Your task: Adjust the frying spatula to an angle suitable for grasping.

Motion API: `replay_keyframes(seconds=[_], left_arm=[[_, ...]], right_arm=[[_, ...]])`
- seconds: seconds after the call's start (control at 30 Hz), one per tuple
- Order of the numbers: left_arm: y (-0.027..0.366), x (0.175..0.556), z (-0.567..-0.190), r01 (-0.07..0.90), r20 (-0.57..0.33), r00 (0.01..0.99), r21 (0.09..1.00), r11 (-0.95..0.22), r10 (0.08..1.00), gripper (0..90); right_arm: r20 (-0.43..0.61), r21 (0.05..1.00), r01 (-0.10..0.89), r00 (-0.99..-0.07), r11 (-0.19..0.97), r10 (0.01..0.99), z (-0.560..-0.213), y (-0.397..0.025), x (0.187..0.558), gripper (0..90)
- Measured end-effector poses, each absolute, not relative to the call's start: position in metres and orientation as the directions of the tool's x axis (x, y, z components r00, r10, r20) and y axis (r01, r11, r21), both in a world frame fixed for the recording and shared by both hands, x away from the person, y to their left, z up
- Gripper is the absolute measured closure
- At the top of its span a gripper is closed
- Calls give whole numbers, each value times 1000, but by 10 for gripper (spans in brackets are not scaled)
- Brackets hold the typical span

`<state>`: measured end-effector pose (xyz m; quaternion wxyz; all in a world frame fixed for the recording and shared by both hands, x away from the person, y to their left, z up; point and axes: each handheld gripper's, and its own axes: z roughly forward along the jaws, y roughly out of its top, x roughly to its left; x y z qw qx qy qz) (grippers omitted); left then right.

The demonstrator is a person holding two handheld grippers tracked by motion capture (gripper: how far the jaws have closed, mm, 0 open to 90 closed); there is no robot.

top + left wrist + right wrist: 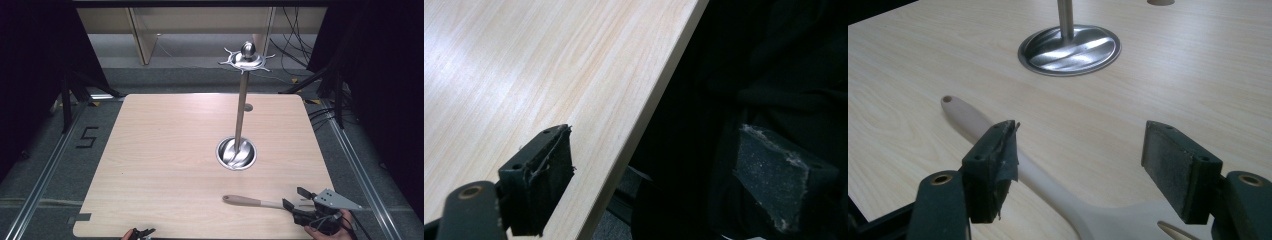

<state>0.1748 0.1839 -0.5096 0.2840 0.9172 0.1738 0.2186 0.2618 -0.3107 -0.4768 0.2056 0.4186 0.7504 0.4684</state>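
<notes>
Right gripper view: a pale wooden spatula [1048,185] lies flat on the light wood counter [1198,90], its handle running away toward a small hanging hole at the far tip and its slotted blade widening at the bottom edge of the frame. The right gripper [1080,165] stands with its jaws spread wide, straddling the neck of the utensil without touching it. From the high view the spatula [250,201] rests near the counter's front right edge, the right gripper [295,197] just at its blade end, and a tall steel utensil stand [242,107] rises from its round base at mid-counter, hooks bare at the top. The left gripper [654,180] hangs over the counter's near edge, jaws apart and holding nothing. The spatula looks light and rigid, unlikely to bend or break under a firm squeeze; its smooth, rounded handle may roll or slip between the pads. A hold across the flatter neck, where handle meets blade, would likely sit steadier and leave the hole end free, should hanging on the stand be intended.
</notes>
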Motion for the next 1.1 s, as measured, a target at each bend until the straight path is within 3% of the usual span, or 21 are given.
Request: replay_keyframes(seconds=[0.5,0.8,1.1], left_arm=[[183,175,-511,200,300,843,596,-778,447,149],[182,175,-511,204,301,841,593,-779,450,150],[183,176,-510,201,299,843,598,-776,448,149]], right_arm=[[92,857,453,-607,248,790,-469,-301,259,285],[42,812,448,-683,373,729,-460,-289,268,261],[-18,730,443,-749,521,663,-456,-270,285,309]])
